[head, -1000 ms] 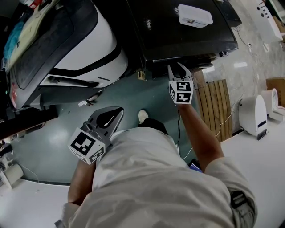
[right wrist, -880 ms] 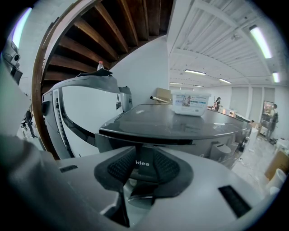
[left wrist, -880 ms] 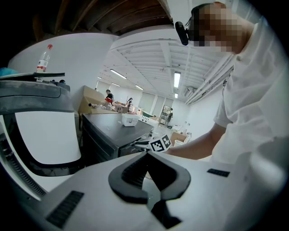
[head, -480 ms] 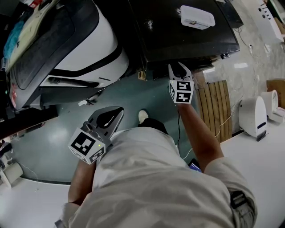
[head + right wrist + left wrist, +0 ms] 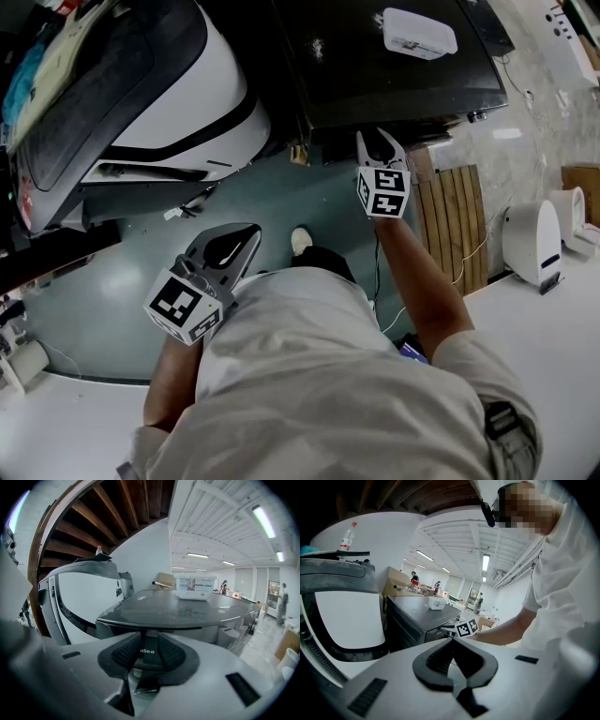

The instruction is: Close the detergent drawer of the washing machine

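Note:
The dark washing machine (image 5: 394, 75) stands at the top of the head view, its front face hidden below its top edge. My right gripper (image 5: 377, 136) is shut, with its tips at the machine's front just under that edge. In the right gripper view, my right gripper (image 5: 145, 634) frames a dark front panel (image 5: 146, 651) lettered "idea", right behind the pads. I cannot tell whether they touch. My left gripper (image 5: 251, 230) hangs shut and empty over the green floor, well left of the machine. In the left gripper view, my left gripper (image 5: 452, 640) shows jaws together.
A white lidded box (image 5: 419, 33) sits on the machine's top. A big white-and-black rounded appliance (image 5: 178, 103) stands close on the left. A wooden slatted board (image 5: 455, 225) and a small white device (image 5: 532, 242) lie to the right. A white tabletop (image 5: 553, 328) borders the lower right.
My right gripper has edged a little closer to the machine's front. The left gripper has stayed where it was.

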Available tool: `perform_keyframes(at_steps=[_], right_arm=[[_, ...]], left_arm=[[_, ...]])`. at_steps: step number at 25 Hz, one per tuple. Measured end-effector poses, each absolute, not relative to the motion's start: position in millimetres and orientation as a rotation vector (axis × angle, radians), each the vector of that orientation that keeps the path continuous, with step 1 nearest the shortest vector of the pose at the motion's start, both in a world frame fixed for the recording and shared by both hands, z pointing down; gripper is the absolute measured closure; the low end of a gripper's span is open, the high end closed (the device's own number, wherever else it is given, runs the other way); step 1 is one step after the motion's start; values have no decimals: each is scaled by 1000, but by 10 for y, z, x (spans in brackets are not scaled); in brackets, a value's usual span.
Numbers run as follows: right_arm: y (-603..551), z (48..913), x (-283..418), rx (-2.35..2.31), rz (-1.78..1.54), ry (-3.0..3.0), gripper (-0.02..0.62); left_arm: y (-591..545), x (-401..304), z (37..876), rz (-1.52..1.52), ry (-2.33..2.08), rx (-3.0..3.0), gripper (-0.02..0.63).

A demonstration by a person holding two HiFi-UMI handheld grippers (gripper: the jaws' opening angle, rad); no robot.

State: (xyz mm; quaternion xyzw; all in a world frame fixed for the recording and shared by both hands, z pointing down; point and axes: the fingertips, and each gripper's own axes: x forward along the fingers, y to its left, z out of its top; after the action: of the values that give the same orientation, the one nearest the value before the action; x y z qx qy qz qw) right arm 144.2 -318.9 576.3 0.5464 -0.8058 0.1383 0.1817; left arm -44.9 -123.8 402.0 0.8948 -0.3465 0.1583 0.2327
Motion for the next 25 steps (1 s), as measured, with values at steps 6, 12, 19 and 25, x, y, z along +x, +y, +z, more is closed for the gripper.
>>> perform_keyframes(at_steps=[6, 12, 19, 25], right_arm=[[-3242, 5768, 1414, 1574, 389, -2275, 479], [-3238, 5771, 1415, 1546, 363, -2291, 479], [-3068, 5732, 1472, 1566, 443, -2310, 479], [-2564, 5671, 1497, 1580, 506, -2281, 482]], left_arm=[[-1202, -496, 4069, 433, -946, 2436, 612], [-1130, -498, 4064, 442, -923, 2436, 611], [-946, -453, 3980, 453, -867, 2486, 611], [-711, -545, 3878, 441, -839, 2526, 611]])
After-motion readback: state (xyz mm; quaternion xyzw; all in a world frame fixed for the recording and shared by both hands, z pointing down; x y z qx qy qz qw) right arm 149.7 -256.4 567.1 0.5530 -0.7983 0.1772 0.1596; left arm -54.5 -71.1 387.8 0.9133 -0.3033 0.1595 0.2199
